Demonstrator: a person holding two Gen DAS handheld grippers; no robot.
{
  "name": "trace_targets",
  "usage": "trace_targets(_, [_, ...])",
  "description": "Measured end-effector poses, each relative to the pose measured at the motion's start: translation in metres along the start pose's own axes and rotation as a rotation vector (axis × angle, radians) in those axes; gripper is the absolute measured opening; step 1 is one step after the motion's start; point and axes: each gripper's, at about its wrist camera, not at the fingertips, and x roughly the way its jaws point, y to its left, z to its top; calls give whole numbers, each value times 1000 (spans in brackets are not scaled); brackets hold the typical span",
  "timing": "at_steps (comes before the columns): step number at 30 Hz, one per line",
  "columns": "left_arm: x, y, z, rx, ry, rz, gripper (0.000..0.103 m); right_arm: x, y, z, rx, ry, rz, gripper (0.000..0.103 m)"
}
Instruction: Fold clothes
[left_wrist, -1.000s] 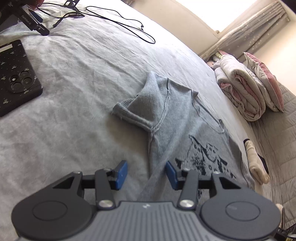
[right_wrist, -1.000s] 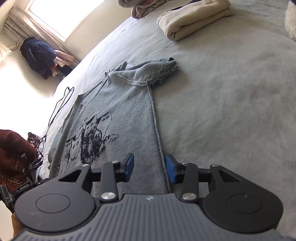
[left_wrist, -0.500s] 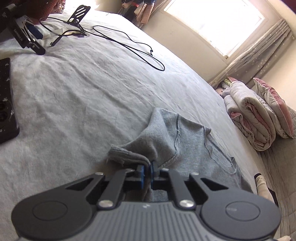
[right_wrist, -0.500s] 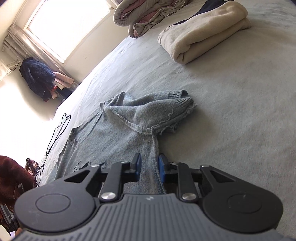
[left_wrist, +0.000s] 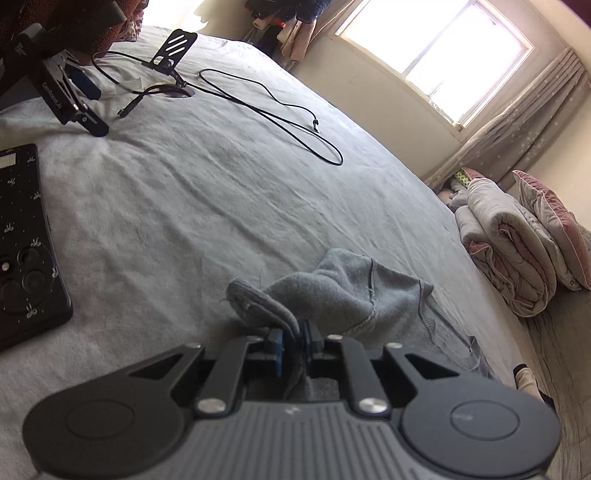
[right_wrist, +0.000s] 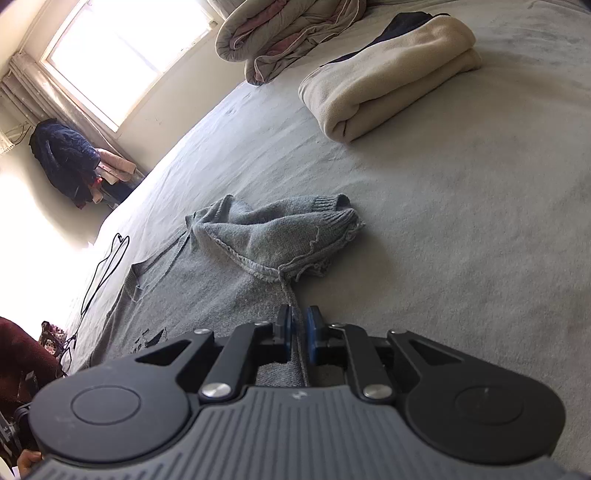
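On my left, the left claw (left_wrist: 291, 345) is pressed together with a fold of the grey knit sweater (left_wrist: 343, 295) pinched between its blue pads, right at the side seam below the sleeve, whose ribbed cuff (left_wrist: 243, 295) flops toward me. The sweater itself lies front up on the grey bed (left_wrist: 221, 192), with a phone (left_wrist: 26, 251) and a black cable (left_wrist: 280, 107) well off to the left, clear of the work.

On my right, the right claw (right_wrist: 298, 334) is nearly shut on the opposite side seam (right_wrist: 291, 295); I judge it is gripping the edge, though a thin gap shows between the pads. That side's sleeve (right_wrist: 284, 236) is bunched on top of the shoulder. A folded cream blanket (right_wrist: 388, 70) sits well beyond it.

With both side edges held, I take the step to be lifting and carrying the sweater over on itself. To do it well I would raise both claws evenly, keep the cloth taut between them, and watch that the loose sleeves fall inside the fold rather than trail out
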Motion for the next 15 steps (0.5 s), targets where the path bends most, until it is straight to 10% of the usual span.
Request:
trace_targets(7, [0,-4,-11,1,42,5,39,-11,-10,-3,44,12,13,20])
trace_targets(15, [1,-7,-16,15,17,94,33,-9,8,-8,-34,35,13,39])
